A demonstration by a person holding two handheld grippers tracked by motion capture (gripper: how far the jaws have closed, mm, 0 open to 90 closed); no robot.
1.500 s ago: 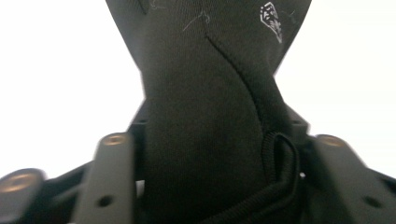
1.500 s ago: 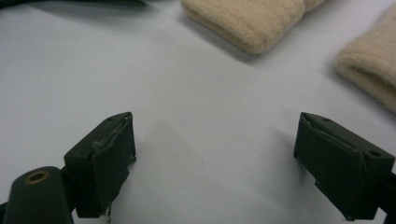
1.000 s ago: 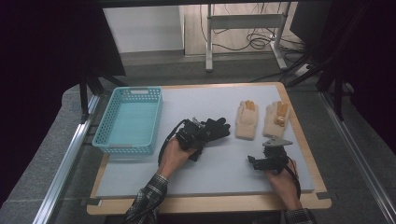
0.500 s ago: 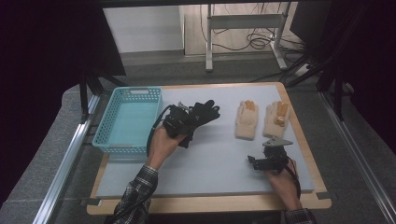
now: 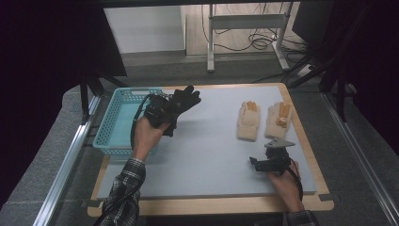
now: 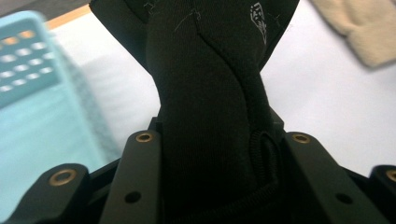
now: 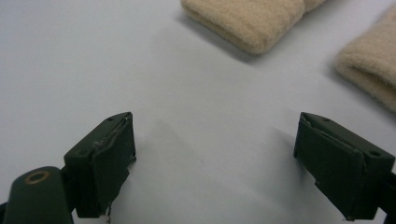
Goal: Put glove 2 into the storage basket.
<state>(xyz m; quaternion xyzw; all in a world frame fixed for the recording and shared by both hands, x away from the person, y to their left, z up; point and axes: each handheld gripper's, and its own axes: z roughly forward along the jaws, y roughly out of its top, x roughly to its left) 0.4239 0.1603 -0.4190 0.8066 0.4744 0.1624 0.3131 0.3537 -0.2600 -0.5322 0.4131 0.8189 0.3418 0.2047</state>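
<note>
Gloves are what I'm sorting here, judging by the layout. My left gripper [image 5: 176, 104] is clamped on the black gloves [image 5: 185, 99], bunched between its jaws and lifted off the grey mat [image 5: 207, 155], just beside the right wall of the teal basket [image 5: 109, 123]. I see nothing lying in the basket, so I judge the drop-off not yet done: the black gloves have to go over the rim and be let go. My right gripper [image 5: 259, 163] rests low on the mat with its jaws wide apart and nothing between them, pointing toward the two beige gloves [image 5: 263, 120], which lie flat side by side near the far right corner, well apart from the basket. Those two look untouched, so most of the job remains.
</note>
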